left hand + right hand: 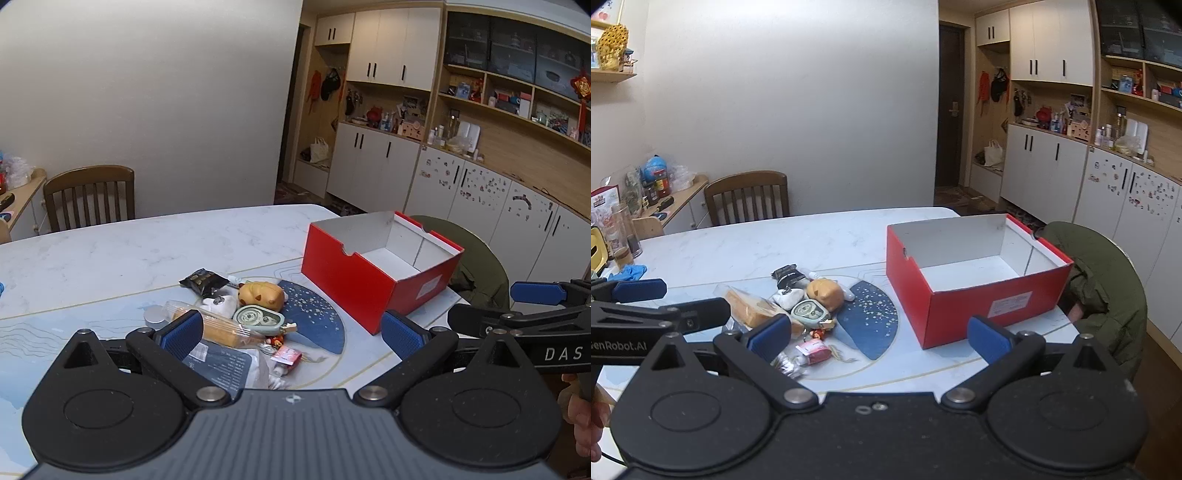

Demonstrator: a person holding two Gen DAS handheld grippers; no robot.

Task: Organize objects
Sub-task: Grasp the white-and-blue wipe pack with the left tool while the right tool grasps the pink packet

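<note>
Right wrist: red box (975, 295) beside clutter pile (798, 306), chair (748, 197) behind

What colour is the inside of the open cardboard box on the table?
White inside the open cardboard box, red outside; the right wrist view shows it best.

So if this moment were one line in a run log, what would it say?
stage: start | left gripper: open, empty | right gripper: open, empty | red box: empty | pile of small items: on table, left of box

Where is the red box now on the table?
In both views the red box stands open and empty on the table's right side, right of the pile of small objects.
</note>
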